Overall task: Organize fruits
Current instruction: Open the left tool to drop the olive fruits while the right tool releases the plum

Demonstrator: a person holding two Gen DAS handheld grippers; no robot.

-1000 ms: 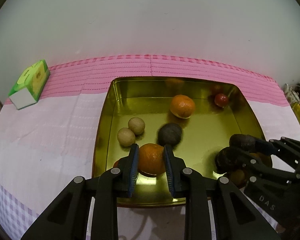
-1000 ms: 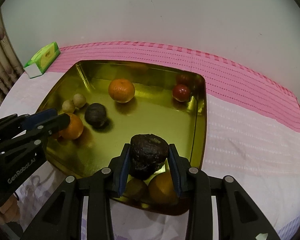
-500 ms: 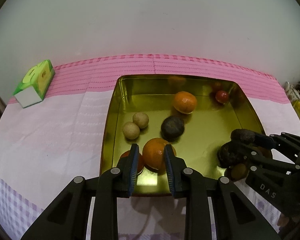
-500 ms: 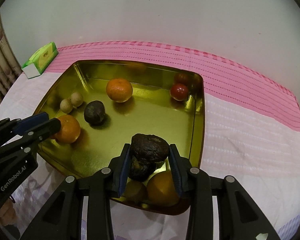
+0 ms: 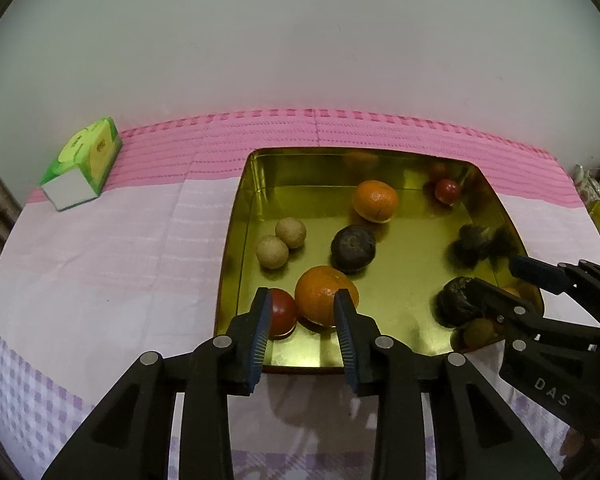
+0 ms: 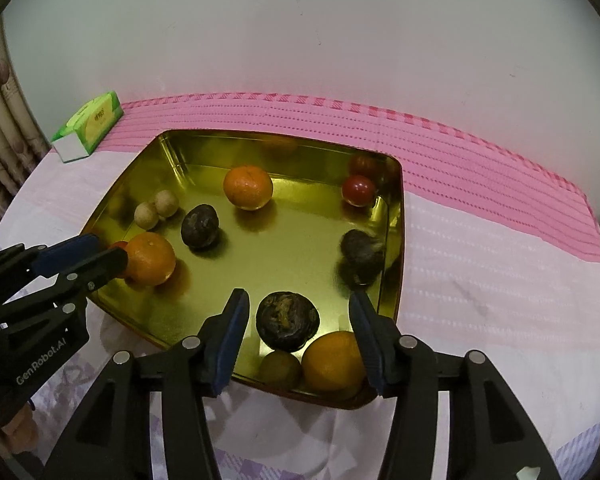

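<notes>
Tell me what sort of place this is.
Probably a home table against a plain wall: a pink tablecloth covers it, a gold tin tray holds fruit, a green tissue box sits behind, and a curtain hangs at the left edge.

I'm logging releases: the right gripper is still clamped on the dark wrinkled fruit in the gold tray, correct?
Not clamped. In the right wrist view the right gripper has just been opening; its pads stand clear on both sides of the dark wrinkled fruit, which lies between them in the gold tray.
</notes>
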